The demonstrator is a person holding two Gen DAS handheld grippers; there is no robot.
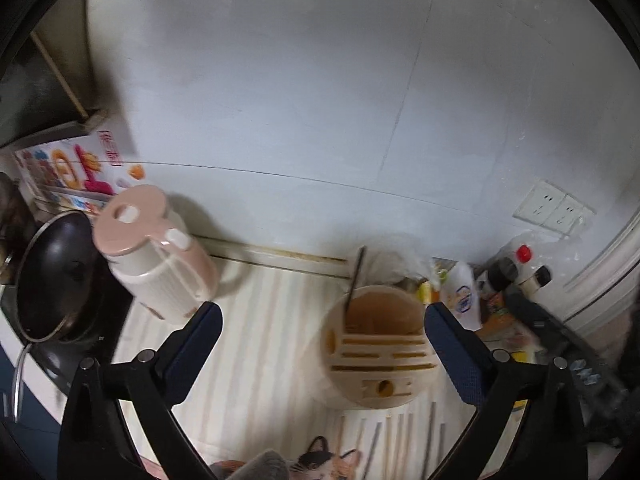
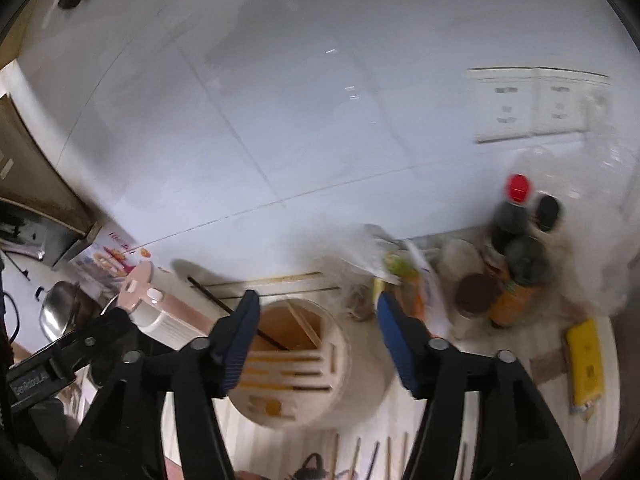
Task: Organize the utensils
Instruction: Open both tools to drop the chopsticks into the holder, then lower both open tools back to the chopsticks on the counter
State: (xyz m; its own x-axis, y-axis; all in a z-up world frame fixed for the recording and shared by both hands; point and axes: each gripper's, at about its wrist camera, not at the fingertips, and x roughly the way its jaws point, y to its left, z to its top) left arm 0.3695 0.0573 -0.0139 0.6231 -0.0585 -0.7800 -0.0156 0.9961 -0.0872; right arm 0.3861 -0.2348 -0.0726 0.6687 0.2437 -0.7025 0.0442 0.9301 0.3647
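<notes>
Both open: left gripper and right gripper empty, jaws spread either side of the beige utensil holder on the striped counter — one dark utensil stands inside. Chopsticks lie loose just below it. Legible writing: "GenRobot" partly (left gripper's body, right view) — box print unreadable.
</notes>
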